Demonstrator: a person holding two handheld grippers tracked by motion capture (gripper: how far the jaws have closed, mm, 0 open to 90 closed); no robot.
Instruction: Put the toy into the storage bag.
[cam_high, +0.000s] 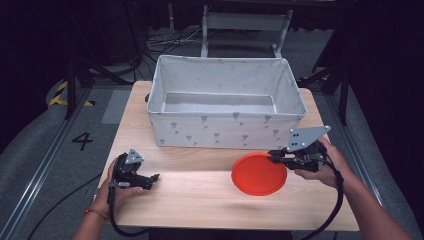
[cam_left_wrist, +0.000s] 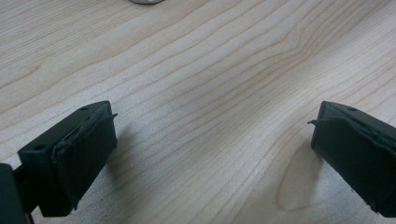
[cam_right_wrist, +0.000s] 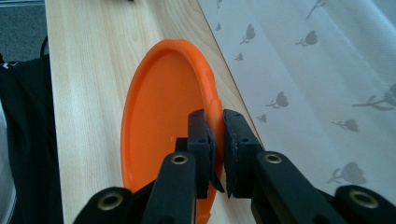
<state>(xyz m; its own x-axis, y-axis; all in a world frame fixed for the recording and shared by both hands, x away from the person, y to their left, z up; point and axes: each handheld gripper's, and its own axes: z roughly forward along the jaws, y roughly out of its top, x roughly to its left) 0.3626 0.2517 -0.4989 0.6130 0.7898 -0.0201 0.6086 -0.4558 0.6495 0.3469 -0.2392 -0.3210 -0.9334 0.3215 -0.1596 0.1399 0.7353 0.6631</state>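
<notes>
Fingers (cam_right_wrist: 201, 140) of the right gripper (cam_high: 276, 157) pinch the rim of the orange plate (cam_high: 258, 174).
One finger sits inside the rim, one outside, nearly shut. The plate lies on the wooden table (cam_high: 200, 197), just in front of the white cloth bin (cam_high: 225, 131). The left gripper (cam_left_wrist: 210, 149) rests wide open, holding nothing, well apart from the plate.

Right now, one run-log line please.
right tongs: shut on orange plate rim | left tongs: open, empty | fabric bin: behind plate
</notes>
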